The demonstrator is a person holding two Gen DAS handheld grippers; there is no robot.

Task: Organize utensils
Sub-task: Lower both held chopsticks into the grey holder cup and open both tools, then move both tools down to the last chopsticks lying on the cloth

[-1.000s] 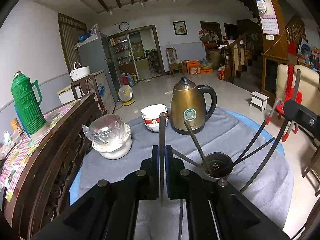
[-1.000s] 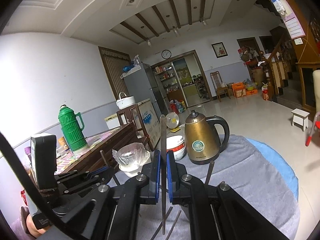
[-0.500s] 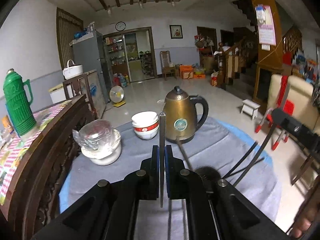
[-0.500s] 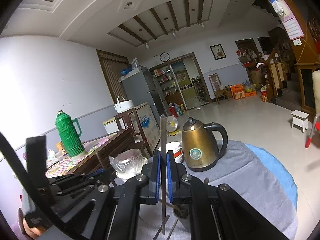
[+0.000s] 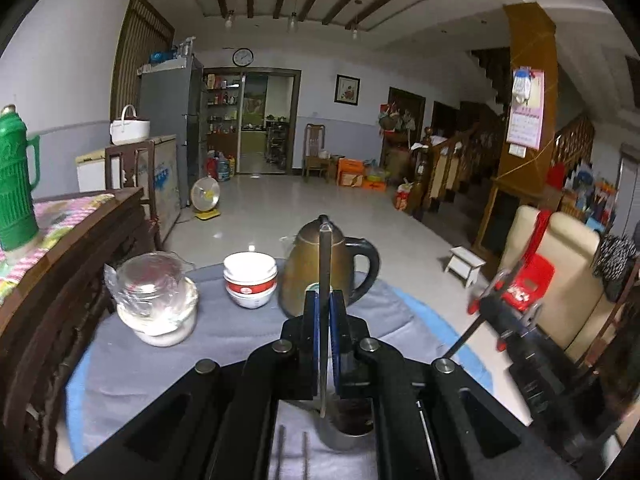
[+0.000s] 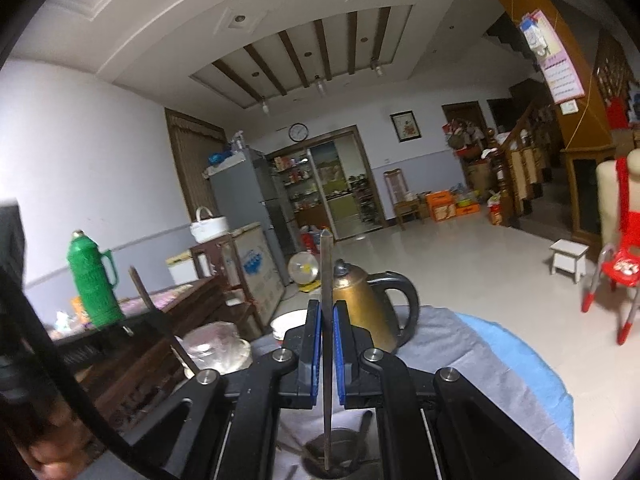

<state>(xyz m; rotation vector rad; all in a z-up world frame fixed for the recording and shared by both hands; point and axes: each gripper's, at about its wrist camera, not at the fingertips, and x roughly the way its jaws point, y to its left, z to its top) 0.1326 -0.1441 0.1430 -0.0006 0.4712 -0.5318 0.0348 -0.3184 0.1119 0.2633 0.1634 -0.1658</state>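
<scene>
Two chopsticks, one to each gripper, are what I am holding. My left gripper has its blue pads pinched narrow on the left chopstick, which stands upright through the middle of that frame, its lower tip just above the metal holder cup at the bottom centre. My right gripper is clamped the same way on the right chopstick — upright too, with its lower end reaching down into the holder at the bottom centre of the right wrist view, where a few more thin utensils lean against the rim. Whether that tip touches the bottom, I cannot tell.

In the right wrist view my other gripper shows at the lower left with its chopstick tilted up out of it; in the left wrist view the other gripper's body is a blur at the right edge.

Beyond the cup, on the grey cloth over the table, the bronze kettle sits at frame centre behind my left chopstick, the stack of white bowls just to its left, and a plastic-wrapped white bowl further left. A green thermos stands on the wooden side table at the far left edge.
</scene>
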